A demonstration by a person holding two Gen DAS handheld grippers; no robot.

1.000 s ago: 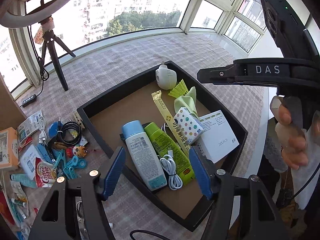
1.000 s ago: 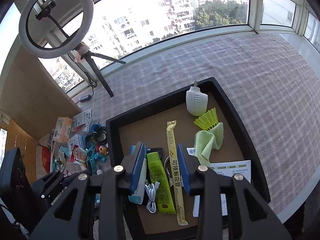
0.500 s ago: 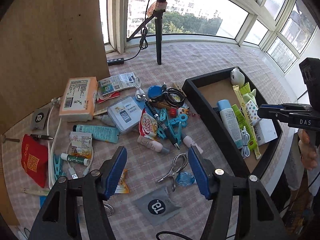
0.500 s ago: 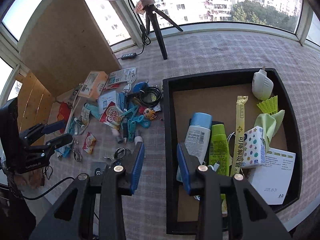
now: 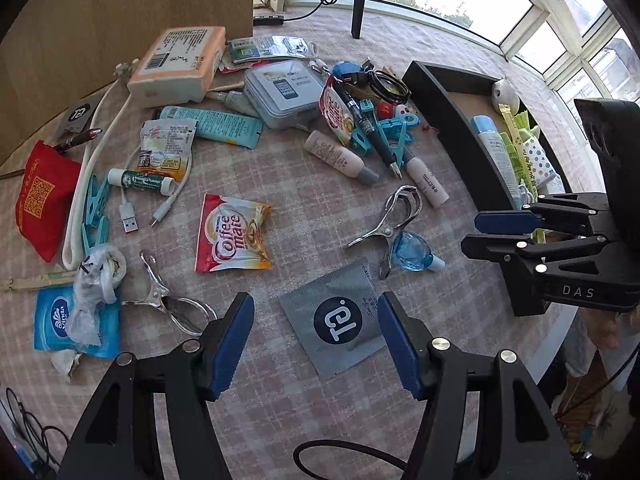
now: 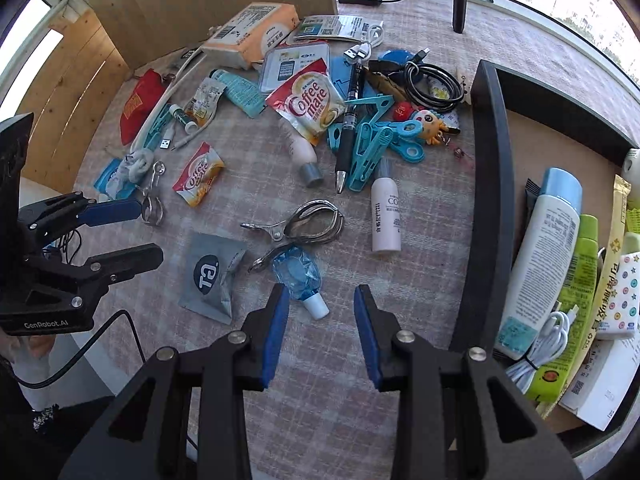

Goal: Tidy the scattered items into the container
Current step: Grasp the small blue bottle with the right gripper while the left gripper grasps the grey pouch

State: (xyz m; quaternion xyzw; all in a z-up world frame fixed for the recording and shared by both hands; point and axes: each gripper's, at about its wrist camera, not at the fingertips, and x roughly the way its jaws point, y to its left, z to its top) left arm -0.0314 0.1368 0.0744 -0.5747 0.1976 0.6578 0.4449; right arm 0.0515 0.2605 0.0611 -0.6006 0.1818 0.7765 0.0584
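My left gripper [image 5: 312, 312] is open and hangs over a grey square sachet [image 5: 338, 318] on the checked cloth, with nothing between its fingers. My right gripper [image 6: 320, 296] is open too, its gap above the white cap of a small blue bottle [image 6: 298, 274], and the pads do not press on it. A metal eyelash curler [image 6: 304, 226] lies just beyond that bottle. The black tray [image 6: 486, 200] stands to the right and holds a white bottle with a blue cap [image 6: 548, 240], green tubes and a white cable. Each gripper shows in the other's view: right gripper [image 5: 486, 234], left gripper [image 6: 140, 232].
Scattered beyond the grippers are a Coffee mate sachet [image 5: 232, 238], a white bottle [image 6: 386, 216], blue clips [image 6: 372, 144], a black pen [image 6: 348, 120], a coiled black cable [image 6: 432, 80], an orange box [image 5: 180, 64] and a red pouch [image 5: 44, 196]. A wooden board [image 5: 120, 8] stands at the back left.
Both grippers have swung left from over the tray to over the scattered items and come lower. Their jaws stand as wide as before, and nothing was picked up.
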